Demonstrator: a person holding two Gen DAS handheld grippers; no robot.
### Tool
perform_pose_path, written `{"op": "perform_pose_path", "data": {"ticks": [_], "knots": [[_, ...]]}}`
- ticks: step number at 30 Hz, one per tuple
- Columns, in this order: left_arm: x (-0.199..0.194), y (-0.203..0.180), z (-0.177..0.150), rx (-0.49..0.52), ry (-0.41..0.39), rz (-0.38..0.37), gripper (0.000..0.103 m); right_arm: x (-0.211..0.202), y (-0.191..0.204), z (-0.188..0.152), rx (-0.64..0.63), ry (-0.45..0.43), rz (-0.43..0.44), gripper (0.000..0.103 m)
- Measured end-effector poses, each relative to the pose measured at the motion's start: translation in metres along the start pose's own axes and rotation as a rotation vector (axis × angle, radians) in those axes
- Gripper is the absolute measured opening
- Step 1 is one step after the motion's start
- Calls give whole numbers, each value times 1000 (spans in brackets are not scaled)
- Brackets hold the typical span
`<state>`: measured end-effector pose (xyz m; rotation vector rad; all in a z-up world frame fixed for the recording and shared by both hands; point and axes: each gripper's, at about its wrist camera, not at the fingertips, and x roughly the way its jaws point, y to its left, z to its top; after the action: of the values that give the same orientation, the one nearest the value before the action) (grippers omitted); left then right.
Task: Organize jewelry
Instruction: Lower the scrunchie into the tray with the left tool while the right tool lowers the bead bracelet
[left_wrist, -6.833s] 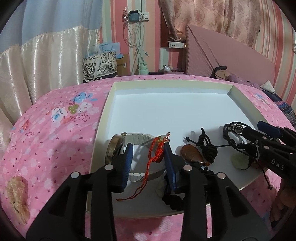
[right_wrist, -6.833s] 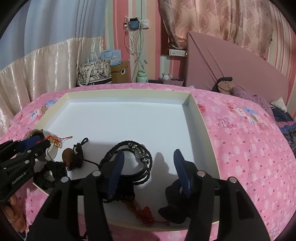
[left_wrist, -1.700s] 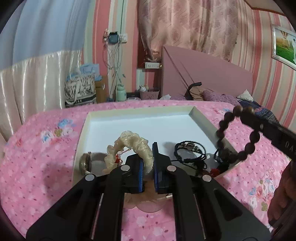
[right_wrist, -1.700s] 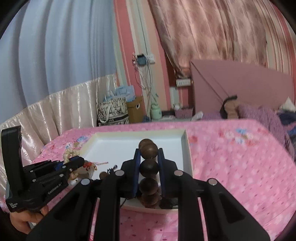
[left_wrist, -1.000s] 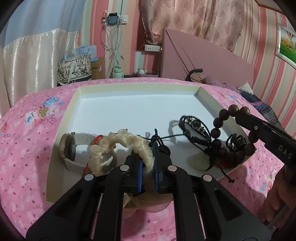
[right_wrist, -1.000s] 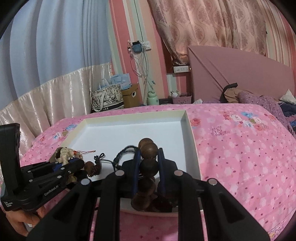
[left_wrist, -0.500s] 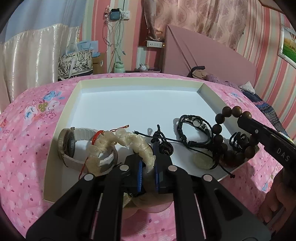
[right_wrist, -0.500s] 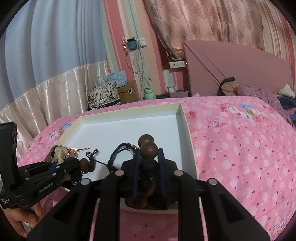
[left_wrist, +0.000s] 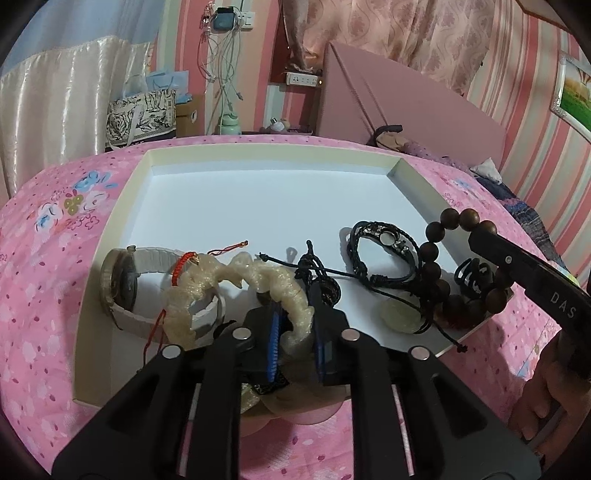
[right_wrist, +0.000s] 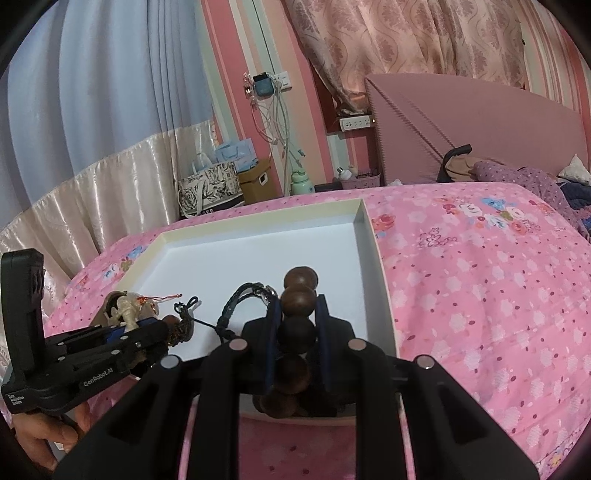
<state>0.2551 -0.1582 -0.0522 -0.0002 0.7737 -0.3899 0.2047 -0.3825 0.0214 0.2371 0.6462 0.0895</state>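
Tray (left_wrist: 122, 206): upper half bare; jewelry crowds the lower edge.
Left gripper (left_wrist: 295, 328): jaws just parted; cream scrunchie (left_wrist: 284, 291) between, seemingly loose.
Right gripper (right_wrist: 297, 332): clamped on bead bracelet (right_wrist: 297, 299).
Left view only: watch (left_wrist: 122, 280).

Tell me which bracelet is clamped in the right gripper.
The dark wooden bead bracelet: the right gripper pinches its round brown beads. The cream frilly bracelet sits at the left gripper, and the black cord bracelet lies loose.

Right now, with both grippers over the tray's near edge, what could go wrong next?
1. The left gripper has just been opening around the cream scrunchie, which overhangs the tray at its near rim; it might slide onto the bedspread.
2. The scrunchie lies over the red cord and watch, so it could drag them.
3. The bead bracelet in the right gripper hangs over black cords and may snag.
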Motion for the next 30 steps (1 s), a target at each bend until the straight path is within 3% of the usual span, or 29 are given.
{"op": "perform_pose_path", "data": {"ticks": [2,5,9,20,24,25,28,30], "knots": [[1,-2,0,8,7,-3,40,-1,-1,0,5,-4,1,20],[1,-10,0,47,1,19,61,-2,-4,0,20,-9,5,22],[-1,-16,-1,72,-7,44,69,-6,-9,-1,26,-14,-16,39],[-4,-16,-1,81,-22,88,80,-10,-18,-3,44,8,-17,46],[-10,-17,-2,88,-49,104,84,-12,-13,-4,23,45,-55,58],[-13,-16,-2,82,-62,94,84,-13,-10,-3,17,60,-65,64],[-28,-1,-3,21,-130,28,89,-22,-5,-4,-19,87,-80,69],[-29,2,-3,20,-112,35,89,-34,-5,-8,-41,102,-66,73]]}}
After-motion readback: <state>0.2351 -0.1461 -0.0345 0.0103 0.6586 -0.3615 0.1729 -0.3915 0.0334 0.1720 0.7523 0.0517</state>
